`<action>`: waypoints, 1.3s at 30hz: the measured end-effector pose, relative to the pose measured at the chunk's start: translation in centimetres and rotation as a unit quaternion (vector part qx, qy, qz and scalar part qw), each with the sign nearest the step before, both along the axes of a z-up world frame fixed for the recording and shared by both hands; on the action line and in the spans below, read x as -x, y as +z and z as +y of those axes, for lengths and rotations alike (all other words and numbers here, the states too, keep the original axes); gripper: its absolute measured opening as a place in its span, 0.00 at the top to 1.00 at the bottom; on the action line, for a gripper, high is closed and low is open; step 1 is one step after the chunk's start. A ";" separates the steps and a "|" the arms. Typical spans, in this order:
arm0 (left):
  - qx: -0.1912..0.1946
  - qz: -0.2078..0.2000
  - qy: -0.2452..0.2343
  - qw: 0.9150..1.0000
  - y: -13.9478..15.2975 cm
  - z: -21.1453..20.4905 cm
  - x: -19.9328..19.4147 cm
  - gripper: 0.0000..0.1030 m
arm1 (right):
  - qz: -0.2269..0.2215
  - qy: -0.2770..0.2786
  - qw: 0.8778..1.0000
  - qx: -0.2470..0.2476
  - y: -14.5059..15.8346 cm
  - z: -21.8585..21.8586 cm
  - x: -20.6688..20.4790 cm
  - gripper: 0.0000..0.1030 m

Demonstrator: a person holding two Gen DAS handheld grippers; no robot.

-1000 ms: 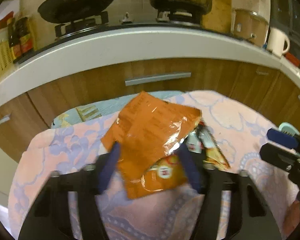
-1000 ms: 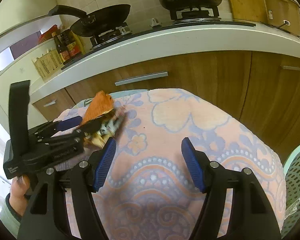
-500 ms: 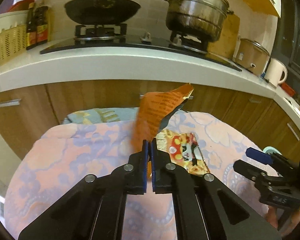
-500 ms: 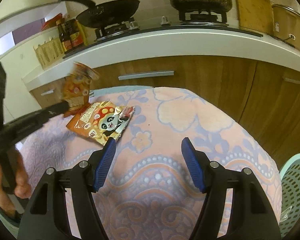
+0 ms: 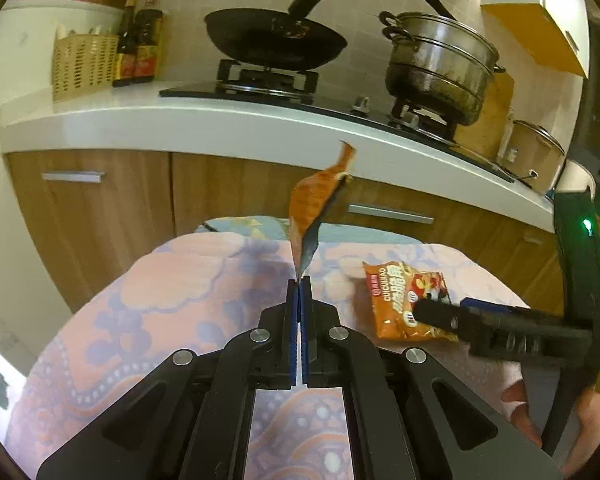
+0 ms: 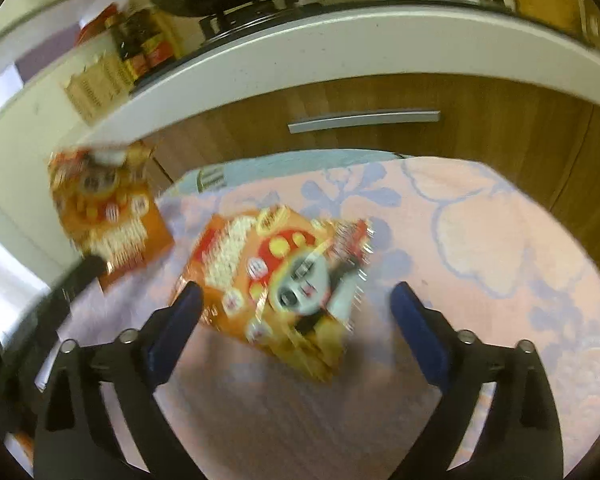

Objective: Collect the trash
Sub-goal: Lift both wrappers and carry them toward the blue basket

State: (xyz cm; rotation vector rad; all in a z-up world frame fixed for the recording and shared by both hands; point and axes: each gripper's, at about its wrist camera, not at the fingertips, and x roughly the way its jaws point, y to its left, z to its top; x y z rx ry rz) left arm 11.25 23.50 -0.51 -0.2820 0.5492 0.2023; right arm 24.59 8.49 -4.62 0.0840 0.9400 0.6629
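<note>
My left gripper [image 5: 299,280] is shut on the bottom corner of an orange snack wrapper [image 5: 316,200], which hangs upright above the cloth-covered table [image 5: 188,280]. In the right wrist view this wrapper [image 6: 104,216] is at the left, blurred. A second orange wrapper [image 5: 404,300] printed with a panda face lies flat on the cloth. My right gripper [image 6: 296,312] hovers over this panda wrapper [image 6: 276,276], its jaws opening wide with the wrapper between them and the pads not pressing it. From the left wrist view the right gripper [image 5: 444,307] reaches in from the right.
Behind the table runs a white kitchen counter [image 5: 220,128] over wooden cabinets [image 5: 100,216] with metal handles. On it stand a wok [image 5: 276,40], a steel pot [image 5: 440,68], a wicker basket [image 5: 80,64] and sauce bottles [image 5: 140,48]. A hand [image 5: 556,412] holds the right gripper.
The left gripper closed on the top wrapper and lifted it up and aside, uncovering the panda wrapper. The right gripper moved left over that wrapper and its jaws spread wider.
</note>
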 end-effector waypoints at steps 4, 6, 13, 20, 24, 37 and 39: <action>0.020 -0.009 0.006 1.000 0.2 0.8 0.3 1.00 | -0.003 -0.020 1.000 0.018 0.1 2.3 -0.1 0.07; 0.021 -0.012 0.012 1.000 0.3 1.0 0.4 1.00 | -0.029 -0.027 0.997 0.068 0.0 4.0 0.5 0.07; 0.034 -0.020 0.015 0.999 0.5 1.4 0.8 1.00 | -0.068 -0.027 0.991 0.113 0.2 5.0 1.9 0.48; 0.036 -0.022 -0.009 0.999 0.5 0.3 0.8 1.00 | -0.063 -0.008 0.995 0.074 0.5 2.7 3.3 0.91; 0.040 -0.029 -0.043 0.998 1.5 -1.9 0.9 1.00 | -0.065 -0.007 0.997 0.047 1.3 -0.5 4.7 0.91; 0.042 -0.022 -0.158 0.986 2.3 -14.6 2.0 1.00 | -0.129 -0.049 0.989 0.053 5.1 -15.5 10.8 0.91; 0.035 -0.018 -0.183 0.982 2.5 -17.3 1.7 1.00 | -0.132 -0.063 0.988 0.053 5.1 -17.8 11.4 0.91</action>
